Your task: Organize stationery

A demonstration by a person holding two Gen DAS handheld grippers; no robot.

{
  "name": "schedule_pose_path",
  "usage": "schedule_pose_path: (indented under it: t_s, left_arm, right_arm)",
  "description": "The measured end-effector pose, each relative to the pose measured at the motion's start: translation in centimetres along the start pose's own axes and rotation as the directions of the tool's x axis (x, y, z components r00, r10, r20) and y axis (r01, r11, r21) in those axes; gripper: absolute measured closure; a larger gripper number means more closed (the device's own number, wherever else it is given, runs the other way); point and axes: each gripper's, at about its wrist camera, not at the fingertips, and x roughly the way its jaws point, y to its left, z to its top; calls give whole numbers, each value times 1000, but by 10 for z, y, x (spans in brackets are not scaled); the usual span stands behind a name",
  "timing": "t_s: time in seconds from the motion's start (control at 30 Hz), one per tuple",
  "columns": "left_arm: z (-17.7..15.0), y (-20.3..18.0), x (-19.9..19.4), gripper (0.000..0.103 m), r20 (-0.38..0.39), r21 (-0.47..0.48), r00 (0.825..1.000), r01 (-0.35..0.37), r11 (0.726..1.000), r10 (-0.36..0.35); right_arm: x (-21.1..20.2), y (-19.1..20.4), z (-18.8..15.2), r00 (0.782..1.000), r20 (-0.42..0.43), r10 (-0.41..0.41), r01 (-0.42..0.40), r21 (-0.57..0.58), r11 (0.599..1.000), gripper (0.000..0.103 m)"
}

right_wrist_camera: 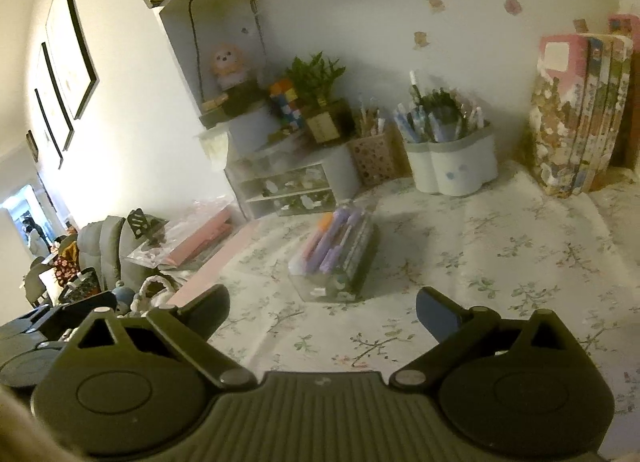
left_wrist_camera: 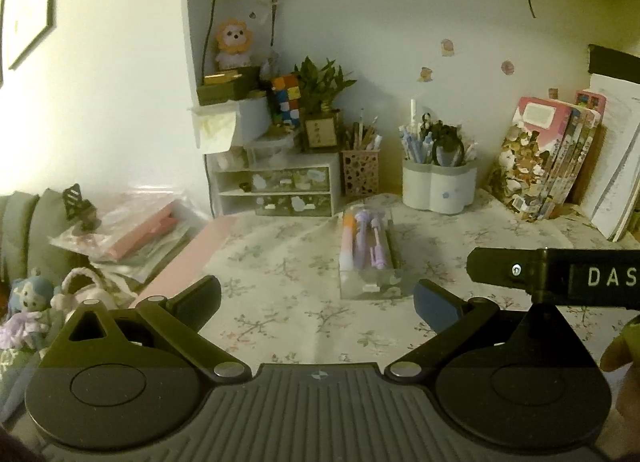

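Observation:
A clear plastic pencil box (left_wrist_camera: 370, 252) with orange, purple and pink pens in it lies on the floral desk cloth; it also shows in the right wrist view (right_wrist_camera: 334, 252). My left gripper (left_wrist_camera: 318, 304) is open and empty, just short of the box. My right gripper (right_wrist_camera: 322, 312) is open and empty, also short of the box. Part of the right gripper (left_wrist_camera: 560, 276) shows at the right of the left wrist view. A white flower-shaped pen holder (left_wrist_camera: 438, 188) full of pens stands behind; it also shows in the right wrist view (right_wrist_camera: 454, 168).
A patterned pen cup (left_wrist_camera: 360, 170), a small drawer unit (left_wrist_camera: 280, 188), a potted plant (left_wrist_camera: 322, 102) and a puzzle cube stand at the back left. Books (left_wrist_camera: 552, 158) lean at the back right. A pink folder (left_wrist_camera: 184, 262) and plastic bags lie at the left desk edge.

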Motion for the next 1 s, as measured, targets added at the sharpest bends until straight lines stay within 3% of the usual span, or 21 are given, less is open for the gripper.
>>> schedule_pose_path:
  t_s: [0.33,1.0]
  left_arm:
    - [0,7,0,5,-17,-39,998,56,998,-57]
    - [-3,-5,-4,5,-1,4,998,67,998,-67]
  right_arm:
    - [1,-7,-1,1000,-17,-5,6,26,1000,23]
    - [2,-12,-3,999,-27,-19,21,46,999,23]
